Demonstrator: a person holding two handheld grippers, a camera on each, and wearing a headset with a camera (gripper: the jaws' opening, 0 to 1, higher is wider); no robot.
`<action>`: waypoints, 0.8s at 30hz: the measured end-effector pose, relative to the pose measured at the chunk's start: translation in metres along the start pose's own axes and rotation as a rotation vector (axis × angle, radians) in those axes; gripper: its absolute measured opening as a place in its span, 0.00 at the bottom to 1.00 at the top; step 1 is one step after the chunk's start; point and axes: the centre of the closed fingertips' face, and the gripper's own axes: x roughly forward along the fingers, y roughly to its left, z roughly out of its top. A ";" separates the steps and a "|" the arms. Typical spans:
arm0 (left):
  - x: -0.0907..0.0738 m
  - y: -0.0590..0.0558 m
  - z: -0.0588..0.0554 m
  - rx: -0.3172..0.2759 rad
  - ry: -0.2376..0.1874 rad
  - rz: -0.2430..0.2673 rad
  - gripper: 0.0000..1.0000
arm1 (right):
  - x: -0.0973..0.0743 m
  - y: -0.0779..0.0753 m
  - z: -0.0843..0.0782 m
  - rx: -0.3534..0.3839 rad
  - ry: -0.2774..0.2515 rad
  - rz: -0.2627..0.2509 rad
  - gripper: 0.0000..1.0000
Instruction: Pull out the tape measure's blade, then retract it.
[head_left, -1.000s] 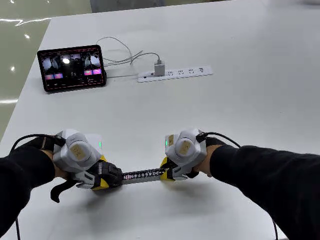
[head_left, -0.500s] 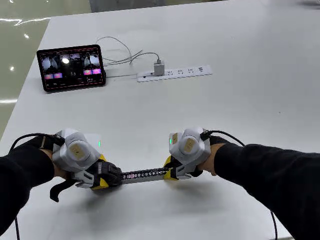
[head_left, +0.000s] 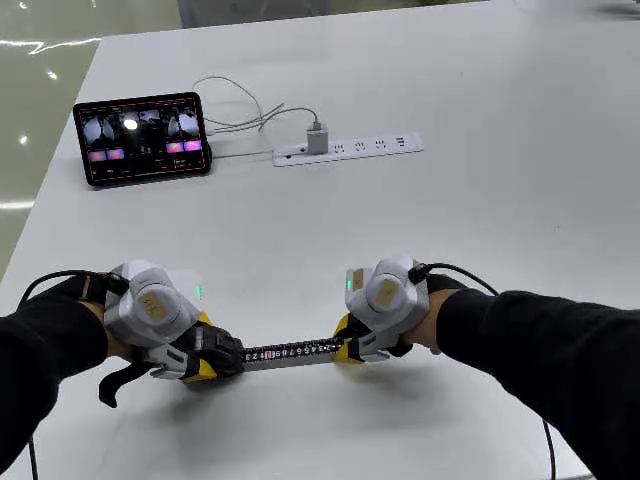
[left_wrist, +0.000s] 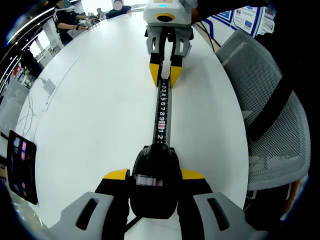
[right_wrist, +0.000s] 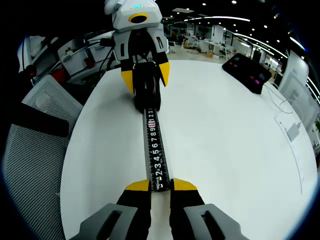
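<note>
Extended blade (left_wrist: 161, 107), straight, just over bench (head_left: 400, 230).
Left gripper (left_wrist: 155, 174) jaws clamped on tape measure case (left_wrist: 155, 162); right gripper (right_wrist: 161, 185) jaws narrow, pinching blade tip; grippers well apart.

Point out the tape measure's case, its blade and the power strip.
tape measure case (left_wrist: 155, 175), left gripper view, top of the black housing.
blade (right_wrist: 153, 142), right gripper view, numbered face midway along.
power strip (head_left: 368, 145), head view, middle of its white body.

Black tape measure case (left_wrist: 155, 175), dark blade (left_wrist: 161, 107) with white and red numerals, white table (head_left: 450, 230)
</note>
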 end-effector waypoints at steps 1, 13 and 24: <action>0.000 0.000 0.000 -0.003 0.001 0.000 0.31 | -0.001 0.000 -0.001 -0.011 0.000 0.000 0.09; 0.001 0.001 -0.001 0.003 0.003 -0.002 0.31 | -0.006 -0.001 -0.005 -0.004 0.002 -0.005 0.09; 0.002 0.002 -0.002 0.003 0.002 -0.002 0.31 | -0.011 -0.001 -0.011 -0.007 0.006 -0.006 0.09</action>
